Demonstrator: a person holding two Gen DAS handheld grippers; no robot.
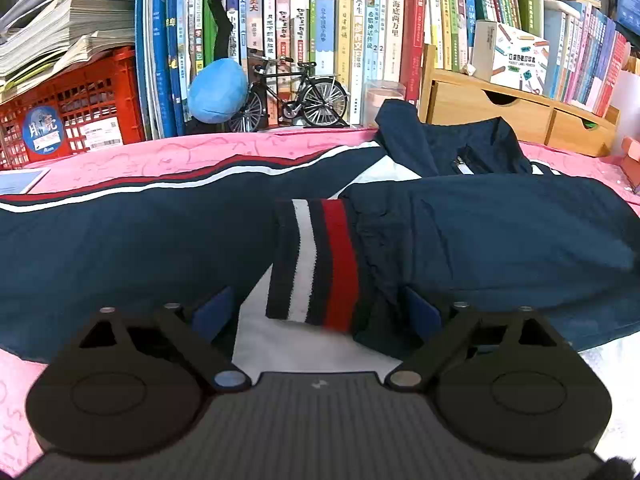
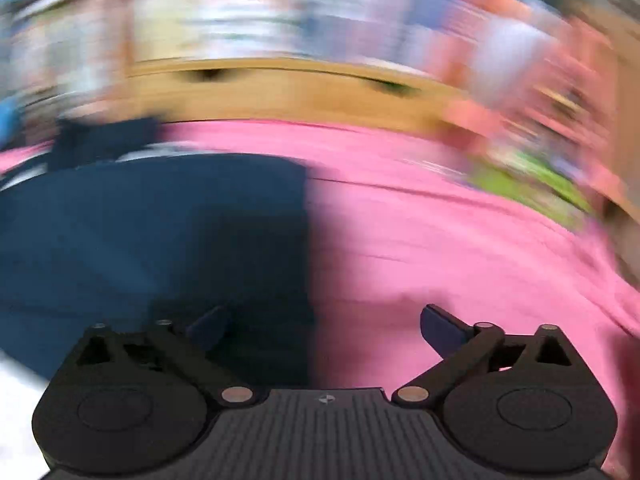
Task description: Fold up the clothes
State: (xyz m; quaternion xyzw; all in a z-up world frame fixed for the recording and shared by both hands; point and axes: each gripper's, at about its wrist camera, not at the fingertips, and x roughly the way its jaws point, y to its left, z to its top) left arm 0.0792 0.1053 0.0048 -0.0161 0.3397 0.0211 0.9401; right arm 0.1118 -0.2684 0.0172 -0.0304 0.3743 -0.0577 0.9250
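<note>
Left wrist view: the jacket [image 1: 480, 216] lies flat on the pink cloth [image 1: 132, 156], one sleeve folded across it. Its striped cuff [image 1: 316, 260] sits between the left gripper's [image 1: 316, 306] wide-apart jaws, pads clear of it.

Right wrist view, blurred: the right gripper [image 2: 324, 328] is spread, nothing between its jaws, over the jacket's edge [image 2: 160, 232] and the cloth [image 2: 440, 240].

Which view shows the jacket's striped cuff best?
The left wrist view: the striped cuff lies sharp and unobstructed on the navy jacket, just ahead of the open left gripper. The right wrist view is motion-blurred and shows only navy fabric, no cuff.
</note>
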